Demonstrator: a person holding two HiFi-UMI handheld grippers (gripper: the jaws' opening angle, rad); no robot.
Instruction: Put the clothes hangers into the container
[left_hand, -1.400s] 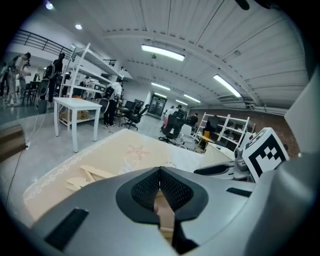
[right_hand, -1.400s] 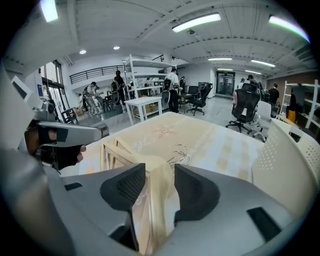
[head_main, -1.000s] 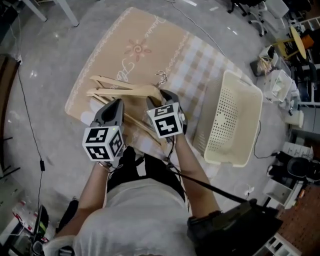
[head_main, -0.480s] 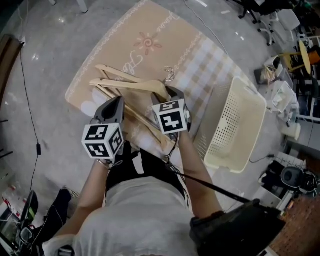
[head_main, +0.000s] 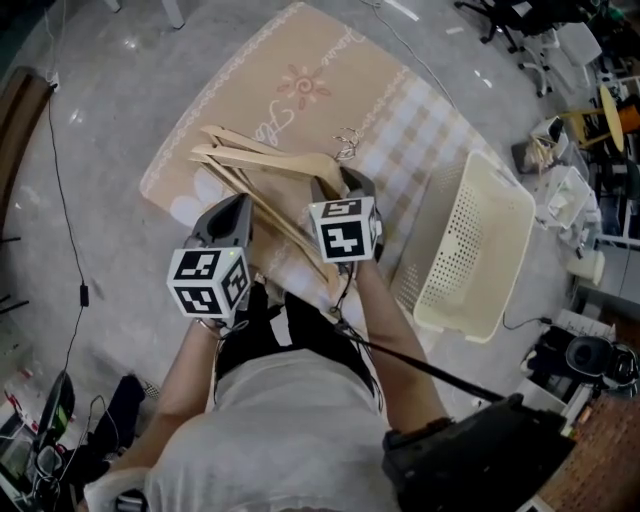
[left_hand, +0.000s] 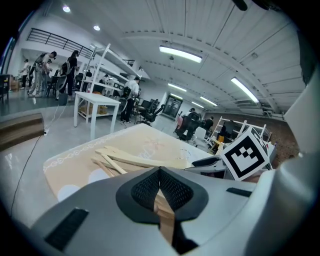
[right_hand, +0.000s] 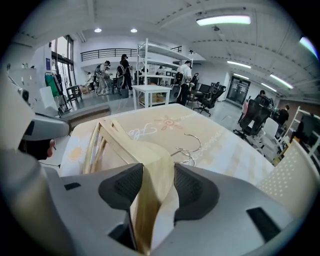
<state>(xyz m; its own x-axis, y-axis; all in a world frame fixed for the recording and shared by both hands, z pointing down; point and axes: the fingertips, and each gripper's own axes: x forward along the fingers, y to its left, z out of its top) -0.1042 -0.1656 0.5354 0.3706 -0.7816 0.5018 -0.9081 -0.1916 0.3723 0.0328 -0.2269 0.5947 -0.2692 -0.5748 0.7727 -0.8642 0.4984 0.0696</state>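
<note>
Though bundled, pale wooden hangers (head_main: 265, 160)

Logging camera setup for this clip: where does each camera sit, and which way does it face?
Head view: on the person's head, looking steeply down at the mat, hangers and basket; both forearms, torso, left gripper and right gripper show.
Left gripper view: on the left gripper, looking along its jaws, shut on the hangers, across the mat; right gripper at right.
Right gripper view: on the right gripper, jaws shut on the hangers; left gripper at left edge.
All three share the hangers and mat.
</note>
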